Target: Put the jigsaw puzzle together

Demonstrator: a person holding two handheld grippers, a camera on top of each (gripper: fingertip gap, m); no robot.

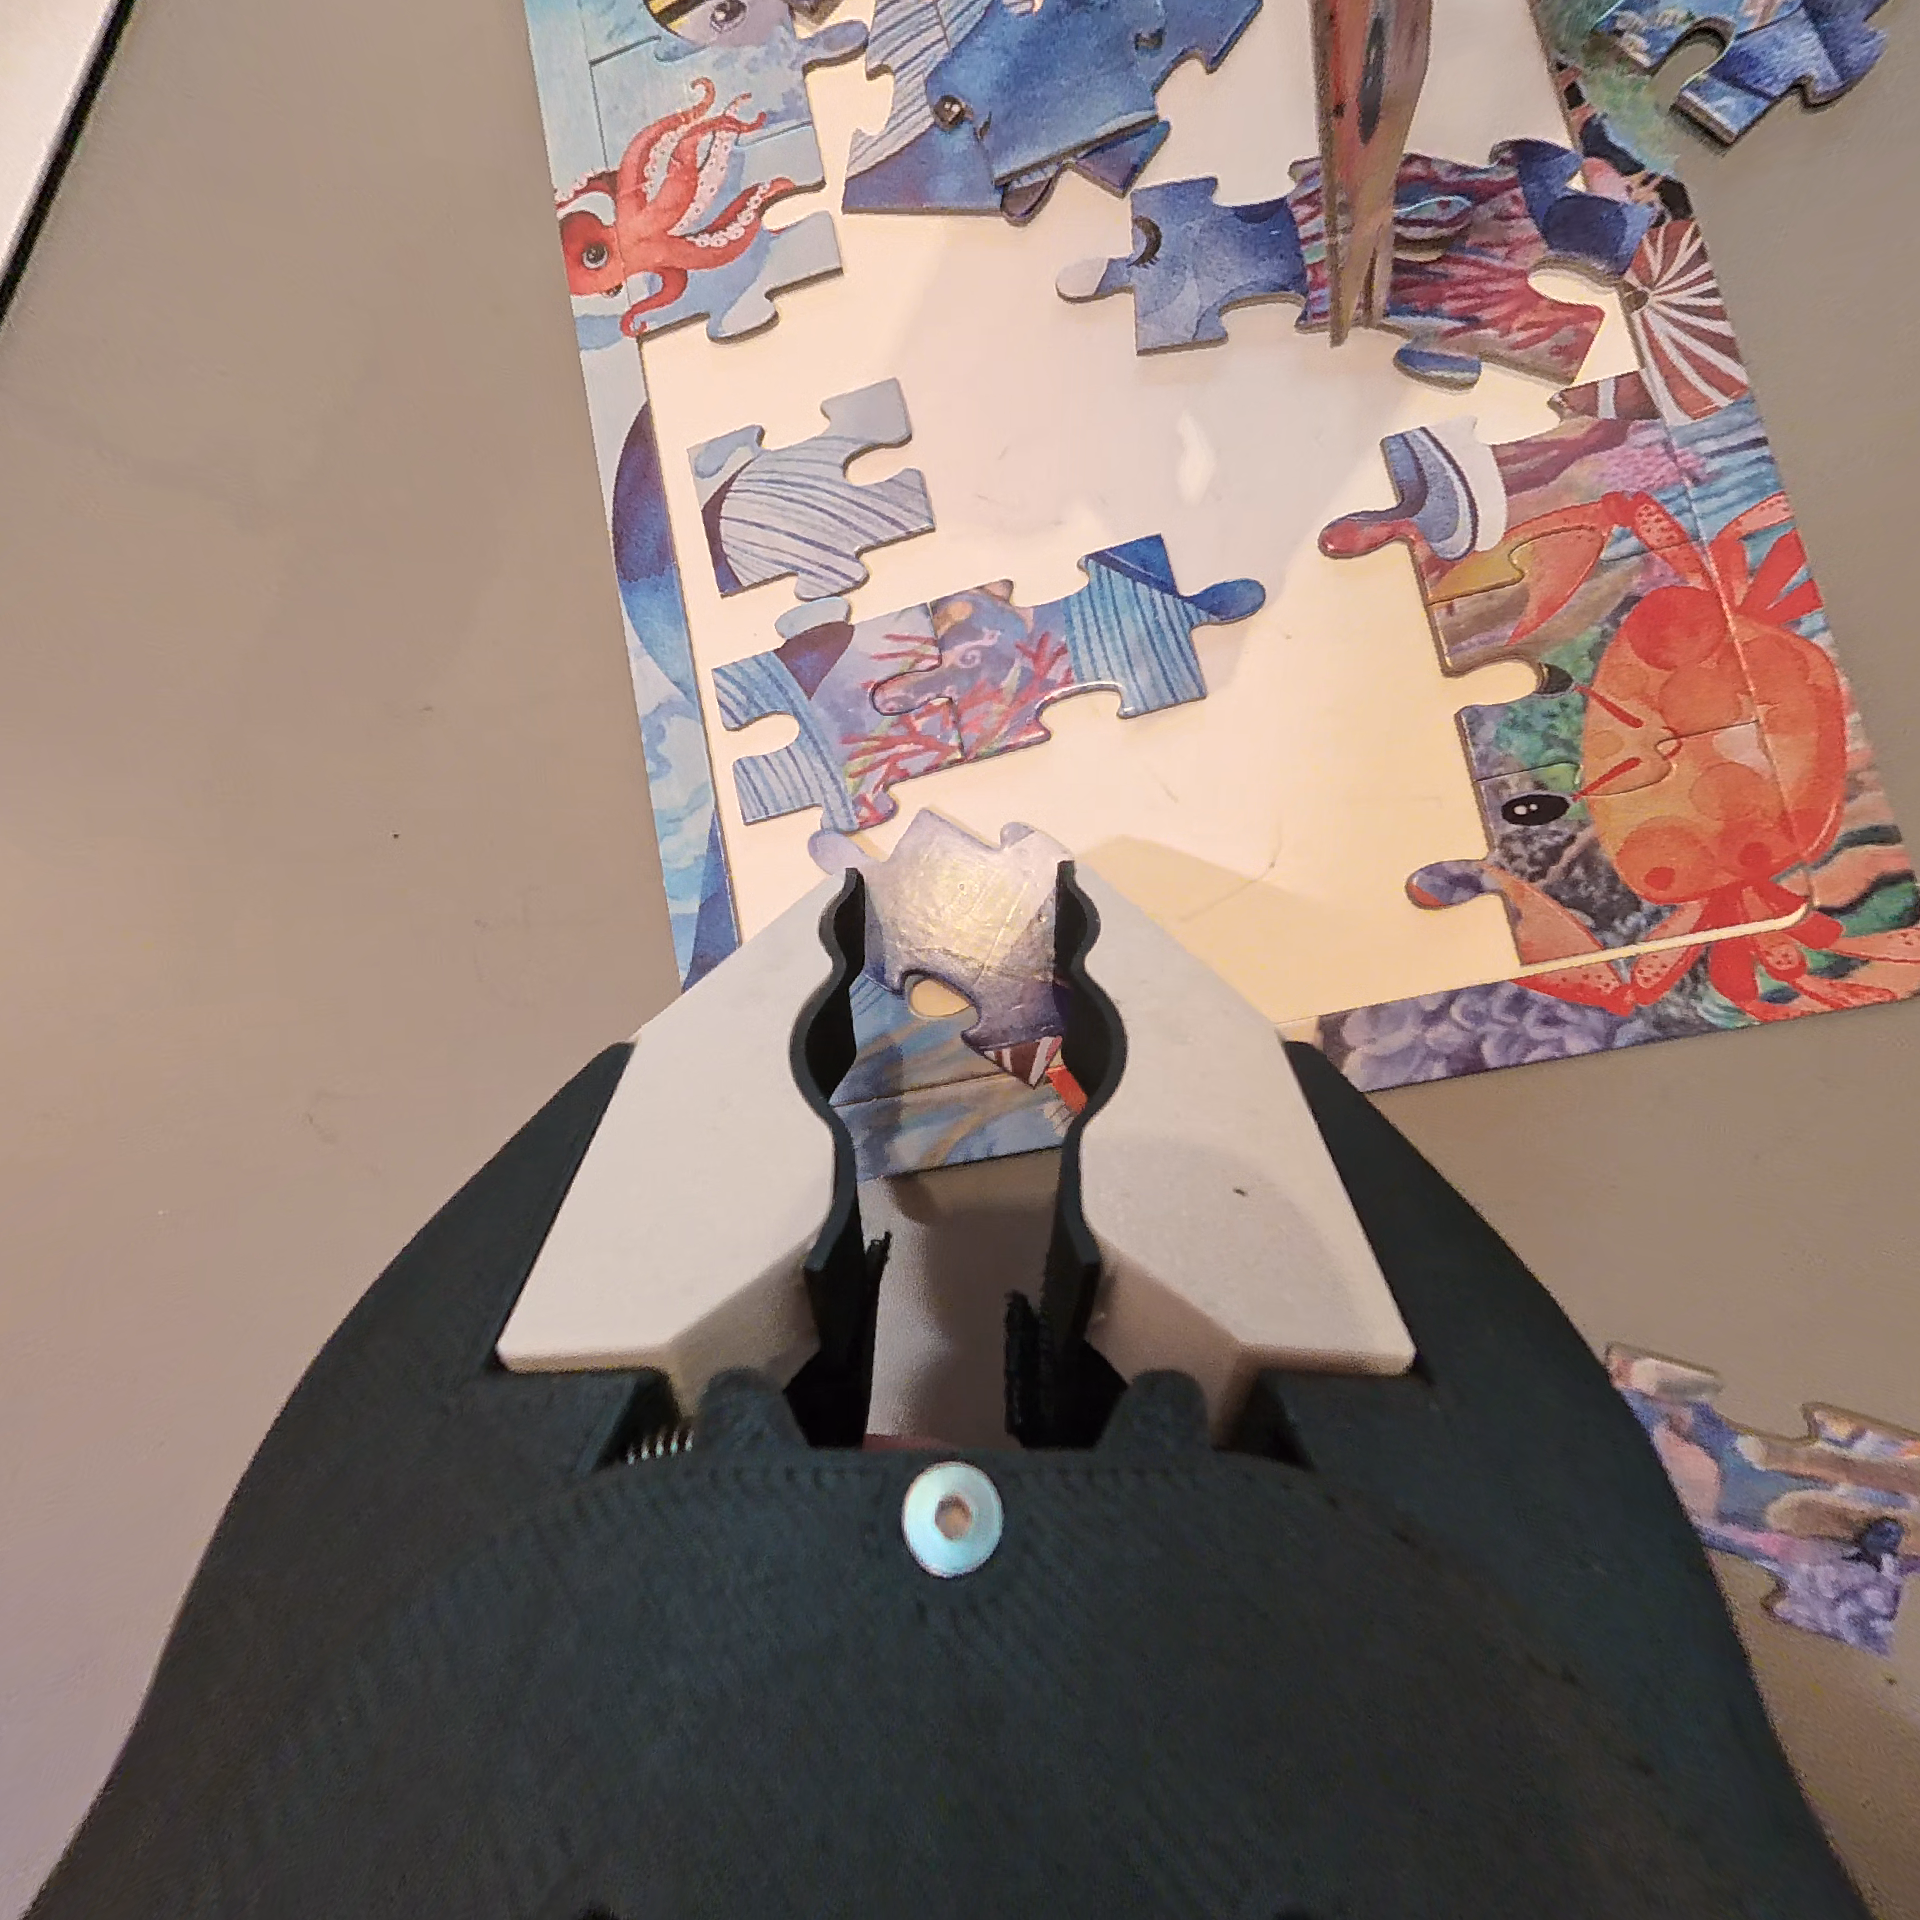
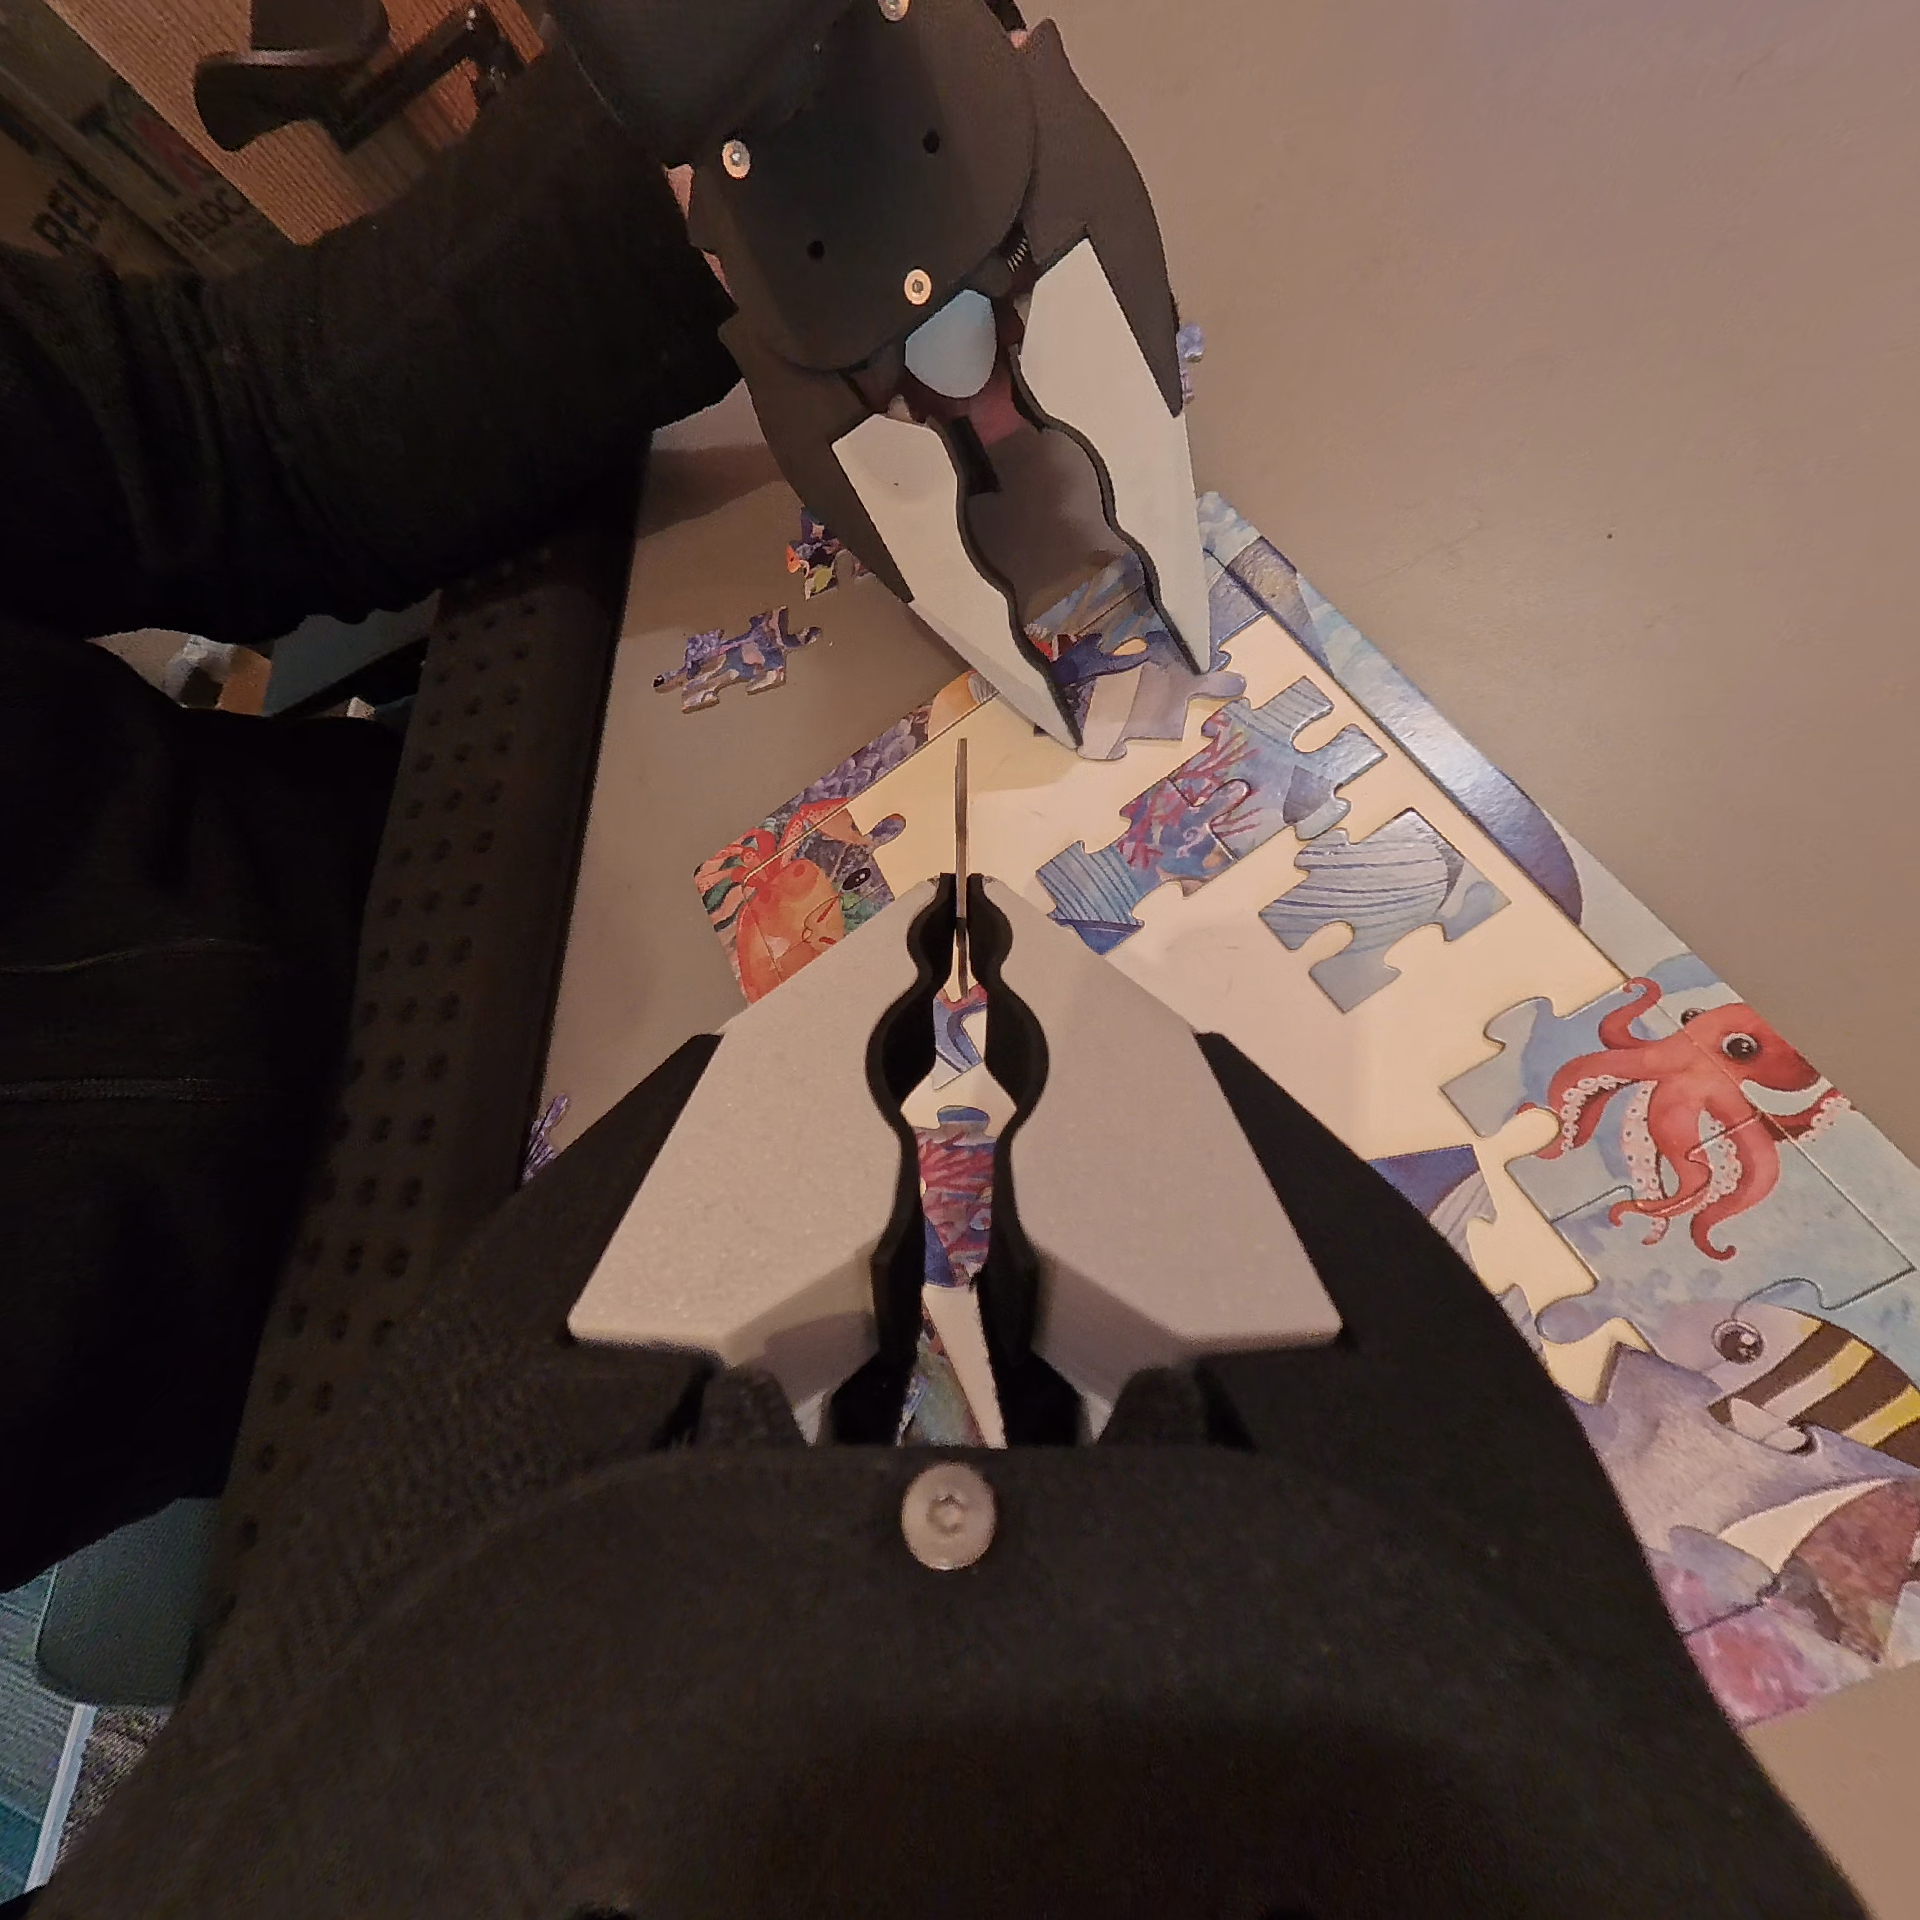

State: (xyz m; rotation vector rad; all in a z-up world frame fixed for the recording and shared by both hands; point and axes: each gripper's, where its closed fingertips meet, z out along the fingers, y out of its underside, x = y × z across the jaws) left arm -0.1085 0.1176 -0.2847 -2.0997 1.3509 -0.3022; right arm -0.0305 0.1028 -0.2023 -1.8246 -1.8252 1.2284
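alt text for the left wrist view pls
The left gripper pinches a pale blue puzzle piece over the near edge of a half-finished sea-themed puzzle board. Loose pieces lie on its cream centre, with an octopus far left and a crab right.

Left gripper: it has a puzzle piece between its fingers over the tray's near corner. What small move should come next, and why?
Probably lower the left gripper and lay its piece flat in the bare tray beside the joined striped pieces. The piece is tilted, its far edge seemingly at the tray surface, with open space to its right. The right gripper holds another piece on edge.
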